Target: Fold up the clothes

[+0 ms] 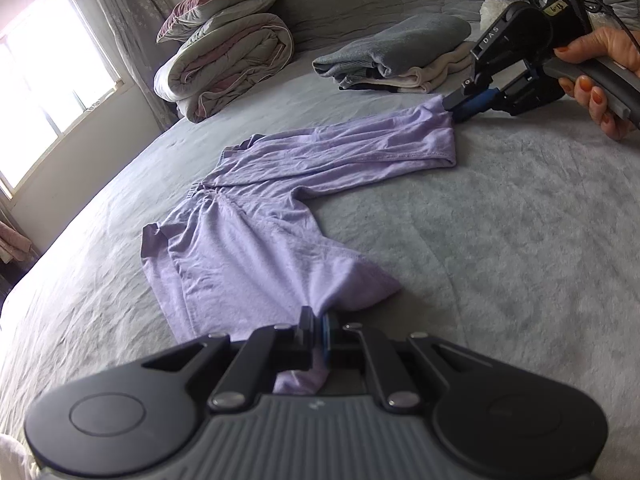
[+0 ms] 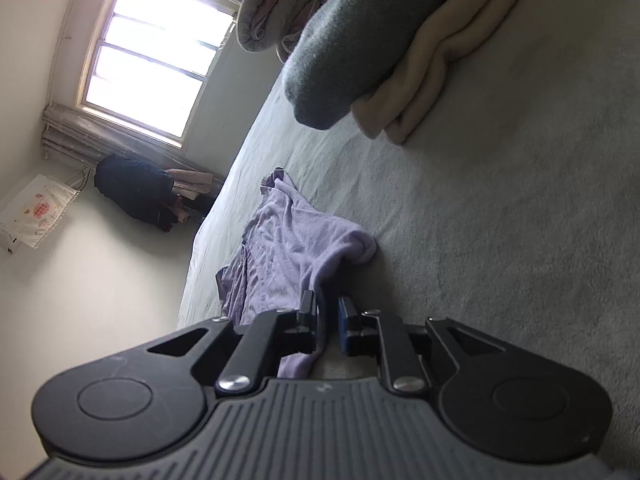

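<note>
Pinching the lilac shirt, a soft, thin, creased jersey lying flat on the grey fleecy bedspread, my left gripper is clenched on its near corner; my right gripper has fabric between its jaws, a small gap showing, so I cannot tell if it grips; only the left view shows my hand and the folded pile.
</note>
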Tool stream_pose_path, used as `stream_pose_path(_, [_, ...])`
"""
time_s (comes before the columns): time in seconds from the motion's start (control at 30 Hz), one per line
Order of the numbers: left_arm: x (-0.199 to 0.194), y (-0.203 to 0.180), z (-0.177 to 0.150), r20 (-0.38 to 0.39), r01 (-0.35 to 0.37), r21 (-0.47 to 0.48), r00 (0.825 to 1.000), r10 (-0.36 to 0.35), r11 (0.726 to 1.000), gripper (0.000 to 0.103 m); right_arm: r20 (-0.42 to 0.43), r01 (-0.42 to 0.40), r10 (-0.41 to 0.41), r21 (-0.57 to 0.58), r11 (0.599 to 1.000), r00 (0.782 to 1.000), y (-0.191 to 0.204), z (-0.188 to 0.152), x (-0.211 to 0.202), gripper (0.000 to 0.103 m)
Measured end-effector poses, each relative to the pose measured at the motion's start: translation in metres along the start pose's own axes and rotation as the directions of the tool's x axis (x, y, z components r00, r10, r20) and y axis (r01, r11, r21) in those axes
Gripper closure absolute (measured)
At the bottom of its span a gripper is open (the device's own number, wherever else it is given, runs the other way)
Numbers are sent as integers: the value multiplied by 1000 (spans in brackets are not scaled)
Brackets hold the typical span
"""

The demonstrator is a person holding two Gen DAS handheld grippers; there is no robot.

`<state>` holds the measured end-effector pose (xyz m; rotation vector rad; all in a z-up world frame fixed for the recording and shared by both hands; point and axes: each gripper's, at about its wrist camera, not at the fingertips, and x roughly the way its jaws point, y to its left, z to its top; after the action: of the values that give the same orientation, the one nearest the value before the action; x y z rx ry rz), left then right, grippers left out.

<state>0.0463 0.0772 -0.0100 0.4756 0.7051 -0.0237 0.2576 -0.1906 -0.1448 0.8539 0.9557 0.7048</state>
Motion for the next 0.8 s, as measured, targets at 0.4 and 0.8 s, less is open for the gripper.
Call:
stream_pose_path(0.4, [6,-1,-3,-20,-7,6,1000,7,1000,99,2,-44,44,-89,995,999,22,-4,38,64])
stream_pose_path(0.8, [3,0,-5,-5,35,-10,999,-35,999,99,4,-25,26,-204,979,1000,35,-11,34,99])
